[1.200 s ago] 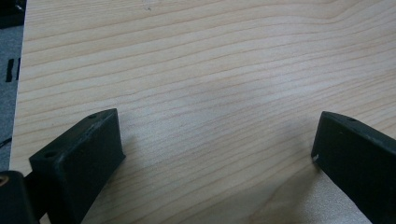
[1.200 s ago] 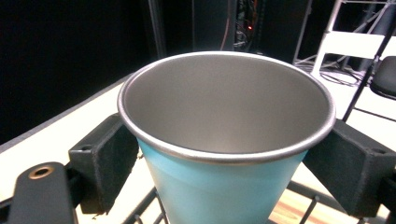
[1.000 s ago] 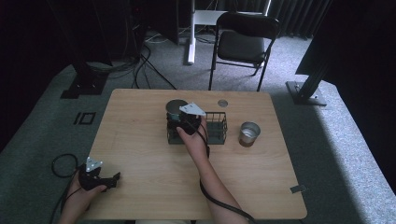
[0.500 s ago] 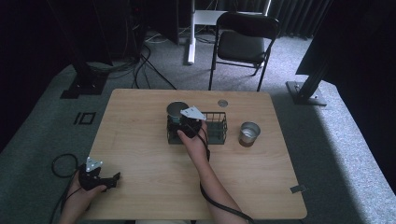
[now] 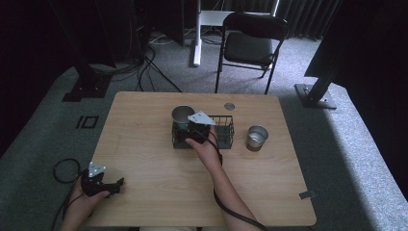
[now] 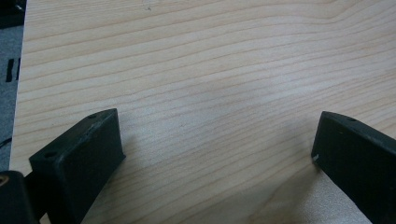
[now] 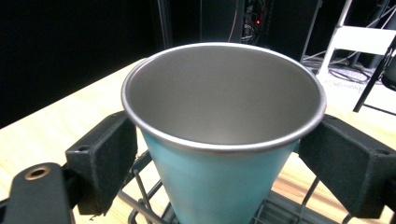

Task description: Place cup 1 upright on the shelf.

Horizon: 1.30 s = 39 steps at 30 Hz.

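While the right gripper [image 7: 219, 154] stands spread with a jaw on either side of the teal cup [image 7: 224, 140], apparently not yet clamped: cup upright, axis vertical, standing in the left end of the wire basket [image 5: 223, 130]. Room above is open. Left gripper [image 6: 215, 154]: wide open, empty, idle over bare worktop [image 5: 144, 144], well apart.

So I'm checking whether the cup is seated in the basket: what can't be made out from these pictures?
- Cup base: right gripper view, cut off by the bottom edge.
- Right gripper grip: high view, fingertips hidden under its grey plate and the hand; in its own view the jaws flank the cup, contact unclear.
- Basket floor: high view, too small and dark.
- Second cup contents: high view, too small.
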Available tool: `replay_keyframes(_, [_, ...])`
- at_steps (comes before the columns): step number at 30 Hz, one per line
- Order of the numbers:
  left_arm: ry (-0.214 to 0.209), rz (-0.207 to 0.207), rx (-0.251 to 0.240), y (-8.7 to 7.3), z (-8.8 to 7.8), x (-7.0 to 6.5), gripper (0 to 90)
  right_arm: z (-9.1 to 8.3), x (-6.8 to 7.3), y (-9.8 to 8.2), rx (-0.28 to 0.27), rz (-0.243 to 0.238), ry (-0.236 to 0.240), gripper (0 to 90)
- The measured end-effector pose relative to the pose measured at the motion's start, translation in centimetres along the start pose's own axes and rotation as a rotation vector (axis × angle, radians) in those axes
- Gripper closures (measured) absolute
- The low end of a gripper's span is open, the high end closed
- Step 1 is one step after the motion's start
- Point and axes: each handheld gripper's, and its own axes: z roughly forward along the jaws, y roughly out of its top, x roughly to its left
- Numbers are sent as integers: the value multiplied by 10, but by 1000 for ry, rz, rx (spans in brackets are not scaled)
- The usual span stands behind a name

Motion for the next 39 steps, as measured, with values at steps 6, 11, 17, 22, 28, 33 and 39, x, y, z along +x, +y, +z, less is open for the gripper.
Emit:
replay_keyframes(6, [0,0,1,0,0,0,25,-8,-1,-1,12,-20,25,118])
replay_keyframes(11, [0,0,0,0,0,0,25,-14,-2,-4,22,-29,31,118])
replay_keyframes(17, [0,0,1,0,0,0,25,-21,-8,-6,18,-15,26,118])
replay_keyframes(22, [0,0,1,0,0,0,25,-26,-11,-8,24,-20,25,118])
replay_keyframes(28, [0,0,1,0,0,0,25,-35,-15,-9,16,-19,24,118])
replay_keyframes(33, [0,0,1,0,0,0,25,-44,-18,-10,15,-32,26,118])
replay_keyframes(39, [0,0,1,0,0,0,25,-56,-22,-14,15,-34,41,118])
